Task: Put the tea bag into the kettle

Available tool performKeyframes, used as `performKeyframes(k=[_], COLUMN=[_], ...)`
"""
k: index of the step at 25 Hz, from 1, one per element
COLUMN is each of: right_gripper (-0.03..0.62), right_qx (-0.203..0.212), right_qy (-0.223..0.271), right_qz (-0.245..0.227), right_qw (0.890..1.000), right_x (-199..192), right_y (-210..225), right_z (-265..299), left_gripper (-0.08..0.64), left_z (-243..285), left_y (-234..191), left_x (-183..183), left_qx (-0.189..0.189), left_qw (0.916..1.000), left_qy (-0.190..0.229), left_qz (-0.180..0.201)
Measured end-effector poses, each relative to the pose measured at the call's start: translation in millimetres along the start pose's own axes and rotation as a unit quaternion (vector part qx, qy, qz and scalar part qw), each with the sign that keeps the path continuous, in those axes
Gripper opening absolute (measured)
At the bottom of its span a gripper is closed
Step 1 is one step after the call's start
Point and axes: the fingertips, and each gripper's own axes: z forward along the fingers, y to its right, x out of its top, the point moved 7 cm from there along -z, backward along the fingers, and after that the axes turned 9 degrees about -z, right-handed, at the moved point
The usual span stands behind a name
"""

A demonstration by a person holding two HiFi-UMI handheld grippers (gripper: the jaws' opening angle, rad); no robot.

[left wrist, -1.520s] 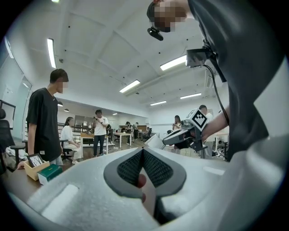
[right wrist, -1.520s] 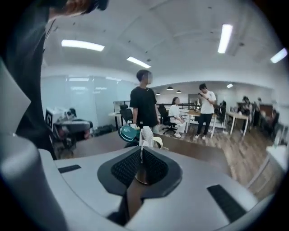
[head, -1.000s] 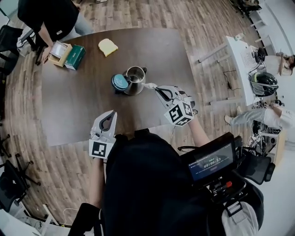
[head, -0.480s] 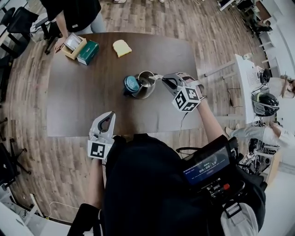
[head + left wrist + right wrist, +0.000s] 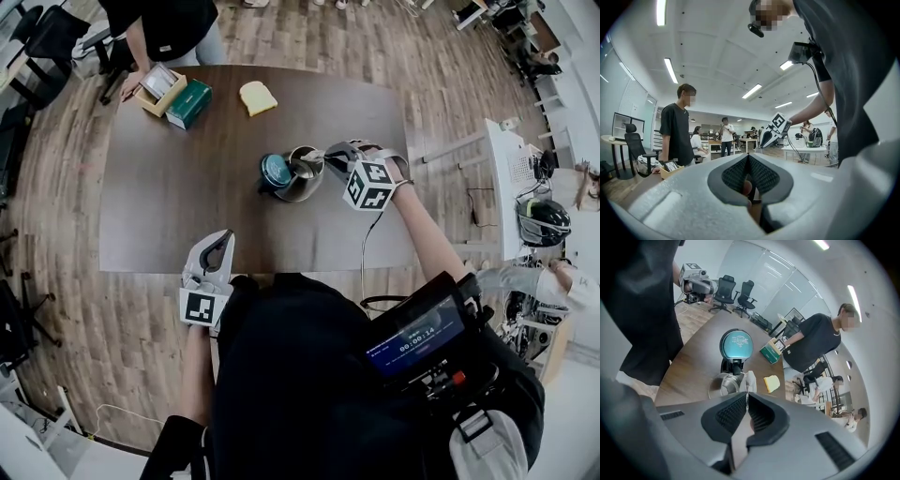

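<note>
Far left corner of the dark brown wooden table [image 5: 159, 206]: an open tan cardboard box [image 5: 157, 86] with a dark green carton [image 5: 188, 103] touching its right side. A person in a black top [image 5: 169, 23] stands at that edge, one hand by the box.

Near edge, left of centre: left gripper [image 5: 225, 236], white with a square-marker cube, held just over the table's edge, well apart from everything on the table. Its own view shows the left gripper [image 5: 747, 157] with the ribbed pads pressed tip to tip, nothing between them, aimed out across the room.

Far side, centre: a pale yellow slice-shaped piece [image 5: 255, 97], lying flat and alone.

Mid-table: a round teal lid [image 5: 276, 171] tipped open on the left of a steel kettle [image 5: 300, 178], mouth up. In the right gripper view the lid [image 5: 736, 344] stands on edge behind the kettle [image 5: 721, 386].

At the kettle's right rim: a white paper tea bag [image 5: 312, 156]. Long axis runs in line with the jaws, its free end pointing left toward the kettle's mouth. In the right gripper view the tea bag [image 5: 750, 379] juts straight out from the tips over the rim; contact with the steel cannot be judged.

Right of kettle: right gripper [image 5: 326, 161], jaws clenched on the tea bag's near end, no gap visible at the right gripper [image 5: 746, 394] tips.
</note>
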Motion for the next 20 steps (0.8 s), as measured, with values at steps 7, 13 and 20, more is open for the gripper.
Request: performKeyframes(k=[7,13,20], right_gripper=[0.02,0.02,0.021], right_qx=[0.035,0.071,0.094], right_qy=[-0.008,-0.019,-0.034], right_qz=[0.001,-0.004,-0.014], right_qw=[0.999,0.997,0.995], right_x=[-1.1,1.2,-1.5], right_y=[1.1,-4.3,-7.7], right_z=[28.6,55.7,76.3], left_gripper=[0.002,0.002,0.002], left_z=[-0.2,6.8,11.2], left_y=[-3.0,-0.3,2.9], left_x=[3.4,5.3,12.1], left_qx=[0.011,0.008,0.009], left_qw=[0.9999,0.9999,0.9997], left_qy=[0.007,0.008,0.018], left_qz=[0.002,-0.003,-0.013])
